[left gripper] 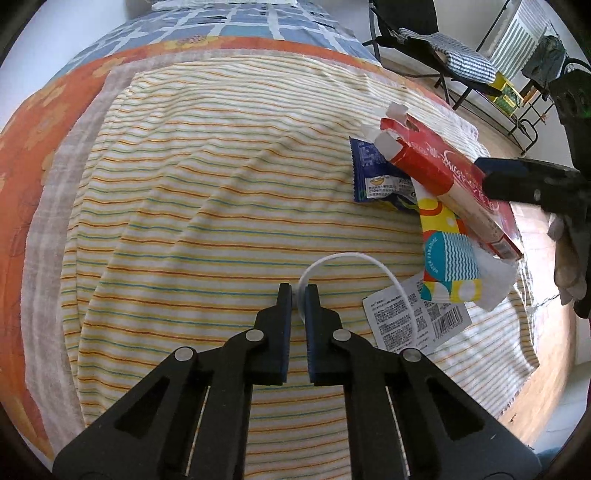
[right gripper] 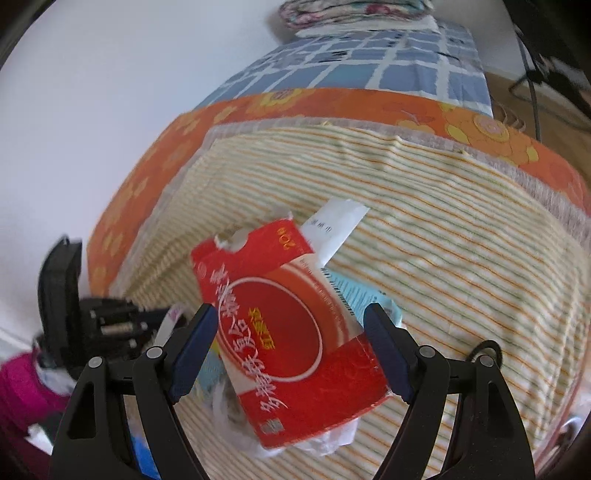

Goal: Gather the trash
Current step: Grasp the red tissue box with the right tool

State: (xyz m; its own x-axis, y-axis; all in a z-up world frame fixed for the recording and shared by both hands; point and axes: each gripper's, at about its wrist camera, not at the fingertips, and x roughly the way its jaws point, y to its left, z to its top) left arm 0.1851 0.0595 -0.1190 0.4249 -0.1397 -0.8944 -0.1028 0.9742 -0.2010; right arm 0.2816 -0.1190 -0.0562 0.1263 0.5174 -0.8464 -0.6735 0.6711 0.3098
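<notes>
A pile of trash lies on the striped blanket (left gripper: pixel 207 206). A torn red carton (left gripper: pixel 447 173) rests on top of a colourful tissue packet (left gripper: pixel 448 254), a blue wrapper (left gripper: pixel 380 173) and a white label (left gripper: pixel 413 317). My left gripper (left gripper: pixel 298 291) is shut on a white plastic loop (left gripper: pixel 354 258) just left of the pile. My right gripper (right gripper: pixel 291 317) is open with its fingers on either side of the red carton (right gripper: pixel 291 332); it also shows at the right of the left wrist view (left gripper: pixel 517 181). Crumpled white plastic (right gripper: pixel 332 439) sticks out under the carton.
The blanket lies over an orange flowered cover (left gripper: pixel 48 122) and a blue checked sheet (left gripper: pixel 236 22) on a bed. A black folding chair (left gripper: pixel 436 44) with a checked cloth and a rack stand beyond the bed's right edge. The left gripper's body (right gripper: pixel 74 314) shows at left.
</notes>
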